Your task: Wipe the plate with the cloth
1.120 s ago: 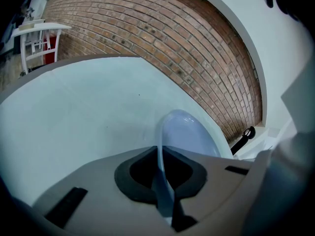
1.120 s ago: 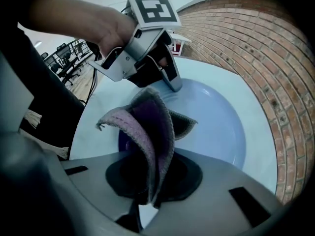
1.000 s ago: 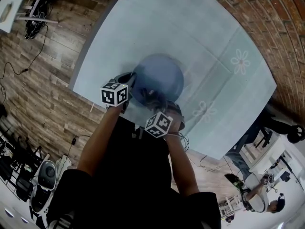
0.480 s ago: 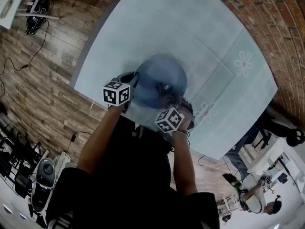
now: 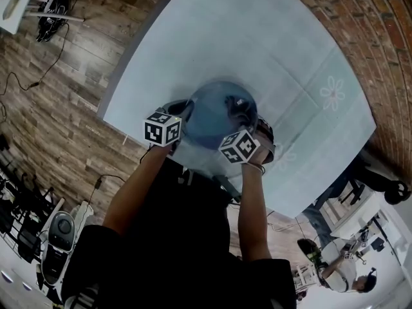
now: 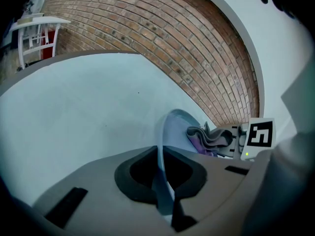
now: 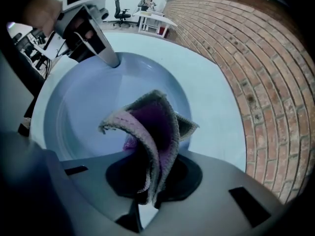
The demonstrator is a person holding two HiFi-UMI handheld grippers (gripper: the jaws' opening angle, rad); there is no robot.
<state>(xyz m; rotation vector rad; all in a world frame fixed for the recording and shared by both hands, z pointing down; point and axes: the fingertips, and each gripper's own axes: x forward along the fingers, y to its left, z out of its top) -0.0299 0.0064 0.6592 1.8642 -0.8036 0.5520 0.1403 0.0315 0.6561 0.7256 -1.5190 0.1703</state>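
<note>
A blue plate (image 5: 215, 118) lies on the pale blue table (image 5: 257, 37). My left gripper (image 5: 183, 116) is shut on the plate's left rim; in the left gripper view that rim (image 6: 161, 176) runs edge-on between the jaws. My right gripper (image 5: 243, 116) is shut on a grey and purple cloth (image 7: 152, 132), whose folds rest on the right side of the plate (image 7: 83, 102). In the right gripper view the left gripper (image 7: 106, 58) clamps the rim across the plate. In the left gripper view the cloth (image 6: 209, 136) lies bunched on the plate (image 6: 174, 132) under the right gripper (image 6: 235, 144).
The table cover bears white flower prints (image 5: 331, 94). The table's near edge (image 5: 122, 124) drops to a wooden floor (image 5: 51, 108) with cables. A brick wall (image 7: 256, 82) stands close beyond the table. Office furniture and a person (image 5: 328, 262) are far off.
My right gripper has carried the cloth across the plate, from its near side toward its right side. The left gripper has kept its hold on the rim.
</note>
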